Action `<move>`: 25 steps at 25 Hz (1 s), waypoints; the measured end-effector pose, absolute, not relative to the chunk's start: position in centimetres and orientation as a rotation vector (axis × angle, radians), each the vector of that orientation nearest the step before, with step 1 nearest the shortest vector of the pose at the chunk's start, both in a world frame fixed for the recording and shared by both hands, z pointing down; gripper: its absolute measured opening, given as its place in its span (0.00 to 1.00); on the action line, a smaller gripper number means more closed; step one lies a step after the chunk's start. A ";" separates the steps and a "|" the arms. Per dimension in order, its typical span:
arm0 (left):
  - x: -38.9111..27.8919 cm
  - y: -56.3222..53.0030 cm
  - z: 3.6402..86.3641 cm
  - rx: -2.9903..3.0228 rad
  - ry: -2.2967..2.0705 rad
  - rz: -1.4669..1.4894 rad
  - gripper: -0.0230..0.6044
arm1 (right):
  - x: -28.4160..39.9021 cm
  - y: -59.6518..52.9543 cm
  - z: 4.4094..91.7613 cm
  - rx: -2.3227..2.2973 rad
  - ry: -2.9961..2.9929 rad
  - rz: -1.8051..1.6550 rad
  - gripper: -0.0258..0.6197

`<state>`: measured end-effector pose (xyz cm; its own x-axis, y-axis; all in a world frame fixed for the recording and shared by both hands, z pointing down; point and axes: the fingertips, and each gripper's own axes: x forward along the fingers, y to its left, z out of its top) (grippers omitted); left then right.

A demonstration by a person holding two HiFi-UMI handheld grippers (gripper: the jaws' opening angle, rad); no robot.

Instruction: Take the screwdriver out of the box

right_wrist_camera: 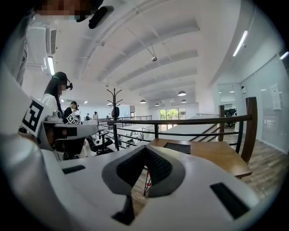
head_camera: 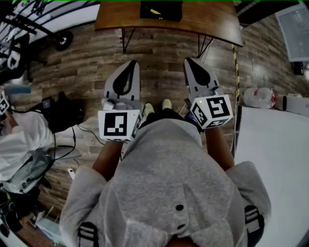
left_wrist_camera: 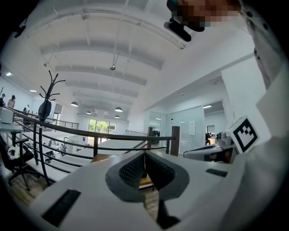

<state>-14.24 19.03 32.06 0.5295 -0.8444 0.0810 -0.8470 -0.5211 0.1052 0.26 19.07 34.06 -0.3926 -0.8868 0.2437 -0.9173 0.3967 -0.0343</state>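
Note:
A black box (head_camera: 161, 9) lies on a wooden table (head_camera: 212, 21) at the far end of the room, with a thin yellow item (head_camera: 155, 11) showing inside it. Whether that is the screwdriver I cannot tell. Both grippers are held level in front of my body, well short of the table. My left gripper (head_camera: 131, 65) is shut with nothing in it. The right gripper (head_camera: 190, 61) is shut and empty too. The right gripper view shows the box (right_wrist_camera: 177, 147) on the table (right_wrist_camera: 216, 158) beyond the closed tips (right_wrist_camera: 146, 148). In the left gripper view the tips (left_wrist_camera: 145, 153) meet.
A wood-plank floor (head_camera: 164, 58) lies between me and the table. A person in white (head_camera: 19, 144) sits at my left among cables. At my right is a white table (head_camera: 275, 159). A black railing (right_wrist_camera: 180, 126) runs behind the wooden table, with a coat rack (left_wrist_camera: 47, 106) nearby.

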 end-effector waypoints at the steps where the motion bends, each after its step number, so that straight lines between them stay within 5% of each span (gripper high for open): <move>1: -14.4 19.1 32.0 2.631 -1.465 0.024 0.06 | 0.1 19.1 34.0 1.608 -2.465 0.240 0.06; 25: -16.3 19.2 31.9 2.642 -1.517 -0.008 0.06 | -2.1 17.9 34.9 1.572 -2.488 0.214 0.06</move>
